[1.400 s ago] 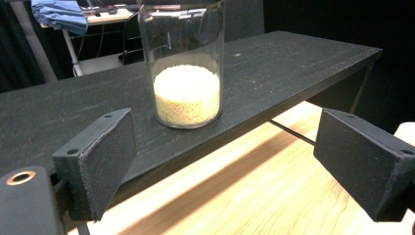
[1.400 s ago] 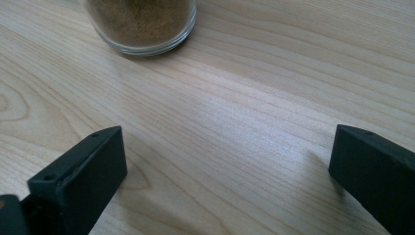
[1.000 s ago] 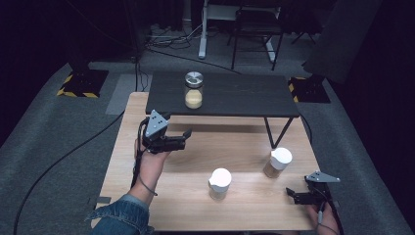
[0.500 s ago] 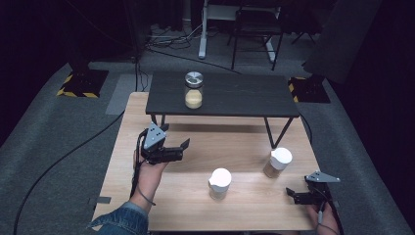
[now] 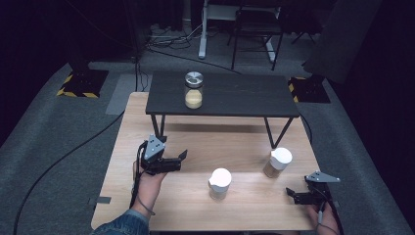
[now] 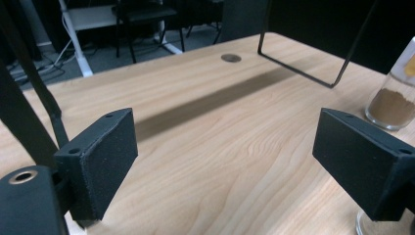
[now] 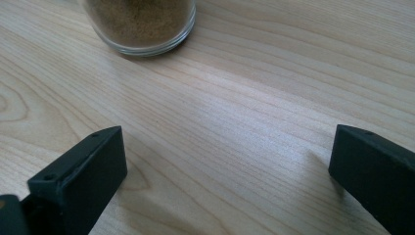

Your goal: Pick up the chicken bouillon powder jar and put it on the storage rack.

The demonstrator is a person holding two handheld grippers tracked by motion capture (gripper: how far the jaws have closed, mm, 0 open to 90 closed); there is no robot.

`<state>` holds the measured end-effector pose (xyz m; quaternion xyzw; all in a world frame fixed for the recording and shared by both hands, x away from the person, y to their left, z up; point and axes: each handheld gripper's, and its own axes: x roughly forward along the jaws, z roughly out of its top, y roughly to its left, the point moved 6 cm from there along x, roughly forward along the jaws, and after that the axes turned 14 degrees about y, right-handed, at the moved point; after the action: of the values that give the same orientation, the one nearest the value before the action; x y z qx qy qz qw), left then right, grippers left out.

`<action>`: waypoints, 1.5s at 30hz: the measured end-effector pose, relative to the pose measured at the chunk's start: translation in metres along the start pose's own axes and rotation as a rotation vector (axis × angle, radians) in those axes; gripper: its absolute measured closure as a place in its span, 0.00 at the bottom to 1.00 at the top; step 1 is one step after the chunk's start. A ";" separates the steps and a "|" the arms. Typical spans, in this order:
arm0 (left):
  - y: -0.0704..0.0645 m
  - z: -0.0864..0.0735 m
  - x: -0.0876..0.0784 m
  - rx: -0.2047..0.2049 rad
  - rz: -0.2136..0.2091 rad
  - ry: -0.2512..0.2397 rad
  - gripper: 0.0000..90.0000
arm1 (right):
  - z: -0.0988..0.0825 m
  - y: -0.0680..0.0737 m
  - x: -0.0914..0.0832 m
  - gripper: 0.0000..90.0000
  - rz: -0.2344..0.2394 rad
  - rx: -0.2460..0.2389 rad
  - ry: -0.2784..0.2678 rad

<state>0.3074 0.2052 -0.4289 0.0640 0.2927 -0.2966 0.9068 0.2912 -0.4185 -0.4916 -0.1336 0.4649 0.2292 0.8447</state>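
My left gripper (image 5: 182,160) hovers low over the left half of the wooden table (image 5: 244,142), jaws pointing right. In the left gripper view its jaws (image 6: 222,122) stand open over bare wood with nothing between them. To its right stand two white-lidded jars of brown powder, one near (image 5: 220,183) and one farther right (image 5: 279,162); a jar (image 6: 391,103) shows at that view's right edge. My right gripper (image 5: 291,196) rests at the table's front right, pointing left. Its jaws (image 7: 227,134) are open and empty, with a glass jar's base (image 7: 139,24) ahead of them.
A low black shelf (image 5: 244,95) on thin metal legs stands across the back of the table. On it is a silver-lidded jar (image 5: 194,90) with yellow contents. A chair and cables lie on the dark floor beyond.
My left gripper has come down and back from the shelf's front edge toward the person. The right gripper and the jars have stayed put.
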 end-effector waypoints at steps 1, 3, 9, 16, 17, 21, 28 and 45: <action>0.000 -0.002 0.001 0.000 -0.001 0.004 0.10 | 0.000 0.000 0.000 0.01 0.000 0.000 0.000; -0.001 -0.006 0.002 -0.004 -0.003 0.013 0.10 | 0.000 0.000 0.000 0.01 0.000 0.000 0.000; -0.004 -0.017 0.007 -0.005 0.014 0.045 0.10 | 0.000 0.000 0.000 0.01 0.000 0.000 0.000; -0.002 -0.030 0.014 -0.011 0.030 0.088 0.10 | 0.000 0.000 0.000 0.01 0.000 0.000 0.000; -0.002 -0.031 0.015 -0.010 0.034 0.096 0.11 | 0.000 0.000 0.000 0.01 0.000 0.000 0.000; -0.002 -0.038 0.017 0.003 0.058 0.118 0.11 | 0.000 0.000 0.000 0.01 0.000 0.000 0.000; 0.000 -0.046 0.022 -0.006 0.070 0.159 0.10 | 0.000 0.000 0.000 0.01 0.000 0.000 0.000; 0.001 -0.057 0.034 -0.036 0.084 0.275 0.11 | 0.000 0.000 0.000 0.01 0.000 0.000 0.000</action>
<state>0.3022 0.2057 -0.4946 0.0998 0.4167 -0.2415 0.8707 0.2912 -0.4185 -0.4916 -0.1336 0.4649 0.2292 0.8447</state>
